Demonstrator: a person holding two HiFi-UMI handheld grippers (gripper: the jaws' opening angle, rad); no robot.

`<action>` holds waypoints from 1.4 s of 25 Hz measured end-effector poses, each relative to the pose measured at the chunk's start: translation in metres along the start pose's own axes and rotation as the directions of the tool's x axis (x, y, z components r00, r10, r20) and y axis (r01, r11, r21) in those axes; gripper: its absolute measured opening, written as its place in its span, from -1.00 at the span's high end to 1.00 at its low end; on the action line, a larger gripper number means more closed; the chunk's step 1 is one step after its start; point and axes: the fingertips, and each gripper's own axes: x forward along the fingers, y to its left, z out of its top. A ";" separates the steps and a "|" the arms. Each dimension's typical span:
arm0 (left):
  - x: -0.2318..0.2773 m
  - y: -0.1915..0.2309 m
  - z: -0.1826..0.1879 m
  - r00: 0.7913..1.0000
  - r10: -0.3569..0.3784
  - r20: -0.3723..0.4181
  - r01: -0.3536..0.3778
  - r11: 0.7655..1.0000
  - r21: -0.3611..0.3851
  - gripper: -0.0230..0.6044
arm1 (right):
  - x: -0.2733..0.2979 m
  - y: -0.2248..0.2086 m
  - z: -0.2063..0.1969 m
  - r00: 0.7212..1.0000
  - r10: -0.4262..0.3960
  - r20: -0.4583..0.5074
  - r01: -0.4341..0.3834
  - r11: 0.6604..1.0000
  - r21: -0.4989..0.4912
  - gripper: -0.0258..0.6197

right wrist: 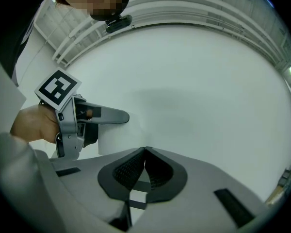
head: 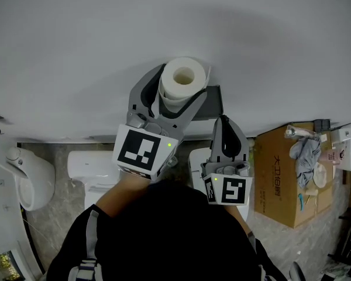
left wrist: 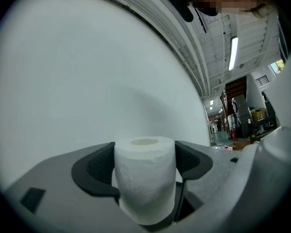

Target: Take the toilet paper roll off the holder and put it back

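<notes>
My black top point(head: 164, 233), nearest, low in the head view. White wall point(head: 175, 16), filling the background. Cardboard box point(head: 278, 186), right, grey cloth point(head: 307, 154) on top. White toilet point(head: 90, 168), lower left. Left tongs point(left wrist: 145, 161), wide, pads clamped on either side of the toilet paper roll point(head: 182, 78), which stands upright just beside the dark holder point(head: 215, 101). Right tongs point(right wrist: 145, 150), closed, empty, near the holder. Roll: white, thick, hollow core facing me.

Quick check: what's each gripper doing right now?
Left gripper: closed on the toilet paper roll.
Right gripper: closed, holding nothing.
</notes>
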 end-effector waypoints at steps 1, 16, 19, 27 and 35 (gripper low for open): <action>0.002 -0.002 -0.001 1.000 -0.006 0.002 0.006 1.000 0.003 -0.25 | -0.001 -0.001 0.000 1.000 -0.002 -0.001 0.002 1.000 -0.001 0.86; 0.019 -0.007 -0.032 0.998 -0.051 -0.029 0.052 0.998 0.037 -0.25 | -0.005 -0.005 -0.008 0.999 -0.033 -0.037 0.033 0.999 -0.011 0.86; 0.017 -0.008 -0.033 0.999 -0.047 -0.026 0.048 0.997 0.053 -0.25 | -0.007 -0.004 -0.008 0.999 -0.034 -0.035 0.034 0.999 -0.013 0.86; 0.017 -0.005 -0.035 0.999 -0.040 -0.031 0.042 0.997 0.063 -0.38 | -0.008 0.001 -0.006 0.999 -0.023 -0.028 0.023 1.000 -0.014 0.86; 0.002 -0.001 -0.016 0.998 -0.053 -0.015 0.054 0.998 0.045 -0.49 | -0.009 0.008 -0.005 1.000 -0.002 -0.024 0.001 1.000 -0.019 0.86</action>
